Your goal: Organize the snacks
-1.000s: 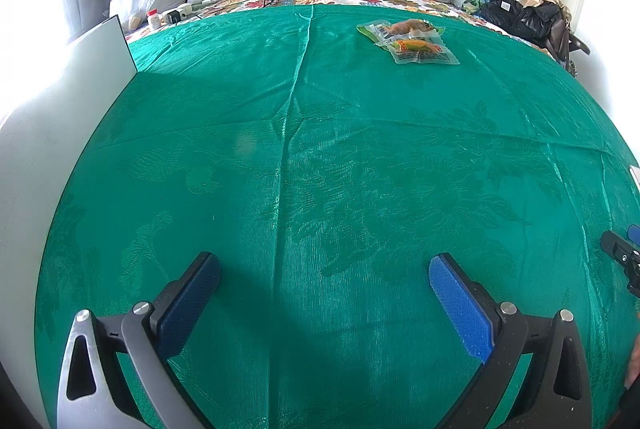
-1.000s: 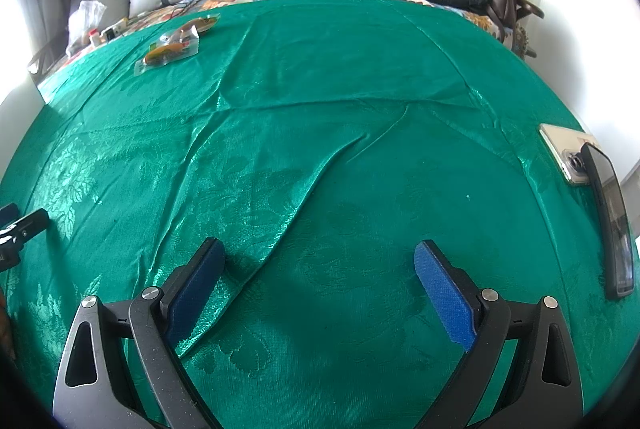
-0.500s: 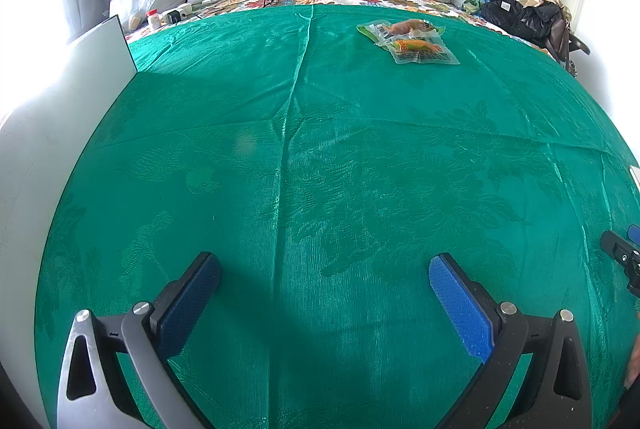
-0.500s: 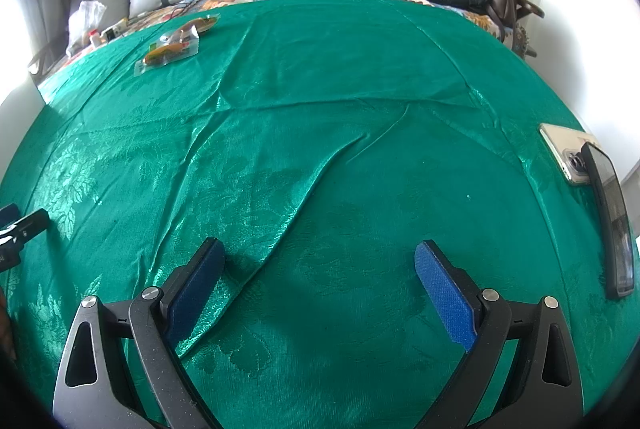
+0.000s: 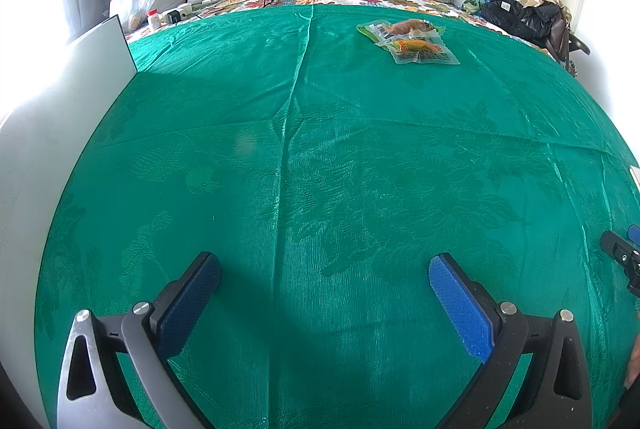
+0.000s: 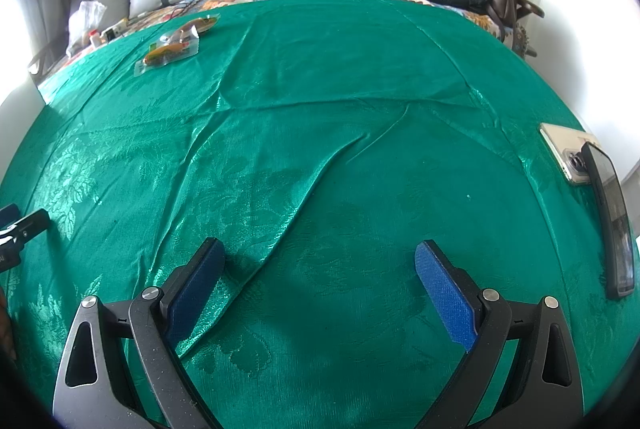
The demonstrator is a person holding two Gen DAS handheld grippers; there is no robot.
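The left gripper (image 5: 324, 283) has two dark grey fingers (image 5: 188, 299) with blue textured pads on the inner sides. Each finger is fixed to a grey frame by round silver screws, and the frame has a triangular hole near each outer edge. The right gripper (image 6: 318, 269) is built the same way: black frame, silver screws, triangular holes, and blue pads on its fingers (image 6: 444, 293). Small pale specks lie on the black parts.
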